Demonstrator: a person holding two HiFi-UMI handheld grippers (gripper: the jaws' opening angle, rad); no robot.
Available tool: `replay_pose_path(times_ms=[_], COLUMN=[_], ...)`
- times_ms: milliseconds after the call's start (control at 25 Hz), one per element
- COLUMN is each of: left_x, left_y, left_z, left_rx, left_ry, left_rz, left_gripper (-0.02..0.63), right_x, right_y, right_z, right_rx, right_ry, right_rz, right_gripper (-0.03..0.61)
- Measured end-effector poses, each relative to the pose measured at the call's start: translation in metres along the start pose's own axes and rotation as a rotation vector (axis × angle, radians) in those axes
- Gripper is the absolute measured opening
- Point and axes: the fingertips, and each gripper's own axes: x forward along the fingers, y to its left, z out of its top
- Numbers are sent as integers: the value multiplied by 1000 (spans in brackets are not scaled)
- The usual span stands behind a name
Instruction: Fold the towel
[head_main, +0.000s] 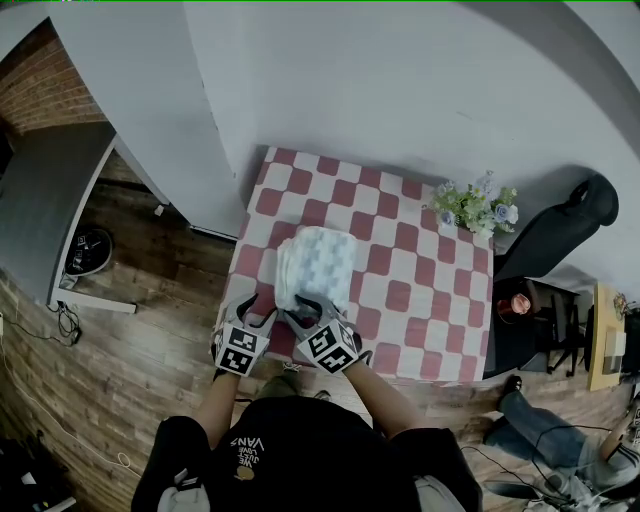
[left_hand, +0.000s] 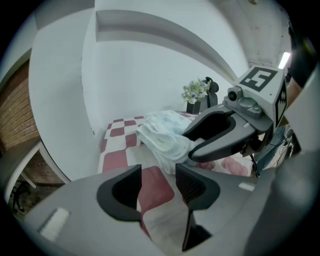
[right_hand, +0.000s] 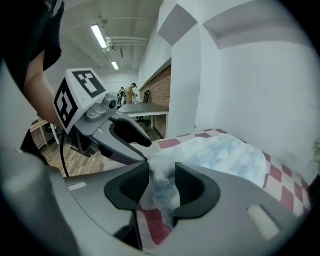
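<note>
The table, draped in a smooth red-and-white checked cloth, carries the towel on its left half toward your edge. It is a soft, pale, faintly blue-checked bundle, thick and rounded at the folds rather than flat. Your right gripper stands unclenched with the towel's loose near edge bunched between its hard dark pads, and your left gripper is likewise spread, with only tablecloth in its gap. Draw the right one back carelessly and the pile may catch a pad and drag the top layer open — the stack looks springy enough to slump.
</note>
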Motion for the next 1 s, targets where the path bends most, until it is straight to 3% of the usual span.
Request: replay_pose_path(times_ms=[240,400,560,760,1000], left_x=[-2,-4,-7,-15,-39], left_y=[10,14,17,4,-32], left_z=[8,16,32,63,94], left_rx=[13,28,56,56,30], left_ry=[-9,-17,-45,-115,-220], left_rz=[-3,-12,-15,27,122], left_gripper=[189,189,187,187,187], right_x=[-27,-47,-74,-117,-169], right_y=[-21,-28,-50,-81,-88], right_z=[23,38,43,30,10], right_rx=[173,273,367,395,381], right_ry=[-146,-240,-321,-381,-428], right_rz=[-23,-9,-88,-203,-207], right_gripper=[161,222,222,218,194])
